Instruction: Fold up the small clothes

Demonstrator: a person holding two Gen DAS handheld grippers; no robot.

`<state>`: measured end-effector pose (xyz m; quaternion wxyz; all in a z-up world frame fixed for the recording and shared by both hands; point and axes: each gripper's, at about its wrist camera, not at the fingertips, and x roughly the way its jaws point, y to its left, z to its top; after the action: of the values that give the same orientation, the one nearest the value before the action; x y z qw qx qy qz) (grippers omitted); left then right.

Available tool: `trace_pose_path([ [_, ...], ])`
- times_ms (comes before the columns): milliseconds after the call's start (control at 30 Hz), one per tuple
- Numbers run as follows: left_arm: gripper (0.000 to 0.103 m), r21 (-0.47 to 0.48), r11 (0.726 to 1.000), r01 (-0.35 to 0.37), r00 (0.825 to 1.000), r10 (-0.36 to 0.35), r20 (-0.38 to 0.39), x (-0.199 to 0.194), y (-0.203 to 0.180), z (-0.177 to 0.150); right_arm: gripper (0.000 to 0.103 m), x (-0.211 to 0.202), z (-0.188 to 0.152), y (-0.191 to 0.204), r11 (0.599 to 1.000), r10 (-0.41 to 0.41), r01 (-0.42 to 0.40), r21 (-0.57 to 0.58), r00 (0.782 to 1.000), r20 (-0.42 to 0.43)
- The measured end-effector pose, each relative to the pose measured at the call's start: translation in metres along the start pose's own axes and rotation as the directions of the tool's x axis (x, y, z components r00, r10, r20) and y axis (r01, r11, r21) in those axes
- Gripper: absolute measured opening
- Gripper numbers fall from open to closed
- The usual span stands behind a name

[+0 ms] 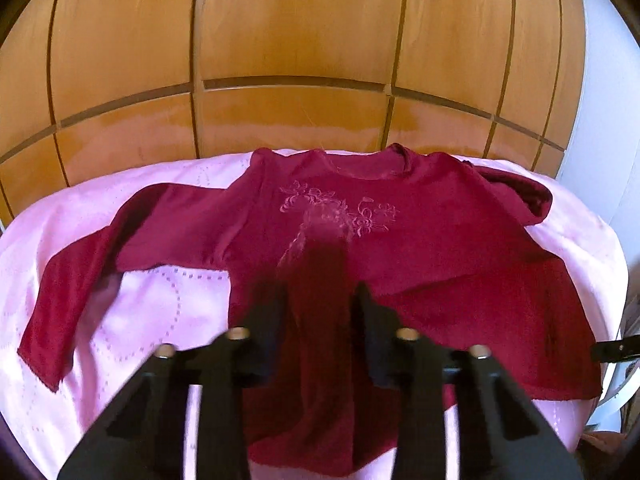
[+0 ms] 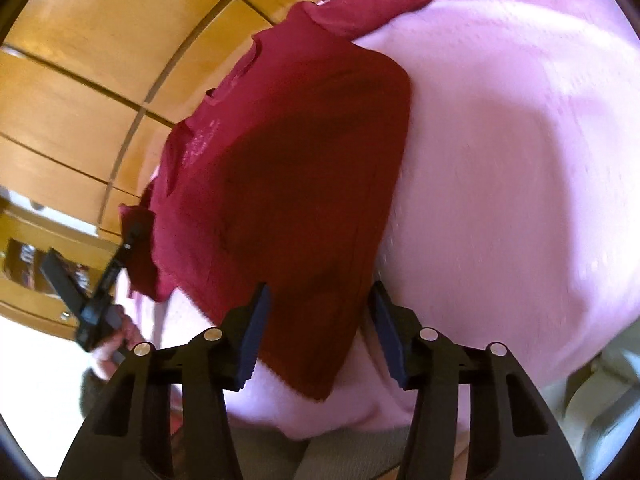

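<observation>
A small dark red long-sleeved top [image 1: 400, 232] with pink embroidery lies face up on a pink bedspread [image 1: 160, 312], neck toward the wooden wardrobe. Its left sleeve [image 1: 80, 280] hangs outward and down; the right sleeve [image 1: 516, 196] is bunched by the shoulder. My left gripper [image 1: 318, 300] sits at the hem with its jaws apart and cloth bunched between them. In the right wrist view the top [image 2: 288, 184] lies ahead. My right gripper [image 2: 320, 308] is open, its jaws either side of the hem's right corner. The left gripper [image 2: 100, 300] shows there at the left, held by a hand.
A wooden wardrobe [image 1: 296, 40] with panelled doors stands right behind the bed. A white wall [image 1: 600, 100] is at the right. The bedspread [image 2: 500, 160] stretches wide to the right of the top. A wooden shelf unit [image 2: 36, 264] is at far left.
</observation>
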<state>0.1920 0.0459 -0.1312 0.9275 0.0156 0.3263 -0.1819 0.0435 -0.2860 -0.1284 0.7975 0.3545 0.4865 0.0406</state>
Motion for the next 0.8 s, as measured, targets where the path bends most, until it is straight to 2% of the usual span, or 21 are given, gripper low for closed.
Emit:
trace_pose_path([
  [67,0.019,-0.027,1.000,0.011,1.000,-0.011,0.009,-0.004,0.004,-0.002,0.051,0.000,-0.004,-0.003,1.000,0.008,-0.008,0.001,1.000,-0.007],
  [133,0.010,-0.047,0.999,0.022,1.000,-0.022,0.008,-0.005,0.007,-0.003,0.032,0.006,-0.005,-0.007,0.999,0.037,-0.037,0.019,0.999,-0.015],
  [200,0.008,-0.052,0.998,0.022,1.000,-0.022,0.016,-0.008,0.006,-0.003,0.015,0.011,-0.004,-0.007,0.998,0.056,-0.056,0.023,0.998,-0.021],
  [400,0.007,-0.056,0.998,0.019,0.993,-0.012,0.118,-0.049,0.015,-0.005,0.008,-0.015,0.008,-0.011,0.996,0.086,-0.087,0.011,0.995,0.058],
  [500,0.007,-0.068,0.995,0.067,0.986,-0.055,0.159,-0.076,0.026,-0.014,0.008,-0.037,0.014,-0.012,0.994,0.105,-0.105,-0.005,0.988,0.110],
  [633,0.007,-0.062,0.993,0.103,0.981,-0.091,0.170,-0.101,0.031,-0.029,0.008,-0.059,0.019,-0.021,0.991,0.132,-0.136,0.019,0.980,0.152],
  [800,0.007,-0.048,0.987,0.151,0.977,-0.142,0.159,-0.130,0.028,-0.052,0.008,-0.073,0.019,-0.031,0.989,0.128,-0.139,0.051,0.976,0.174],
])
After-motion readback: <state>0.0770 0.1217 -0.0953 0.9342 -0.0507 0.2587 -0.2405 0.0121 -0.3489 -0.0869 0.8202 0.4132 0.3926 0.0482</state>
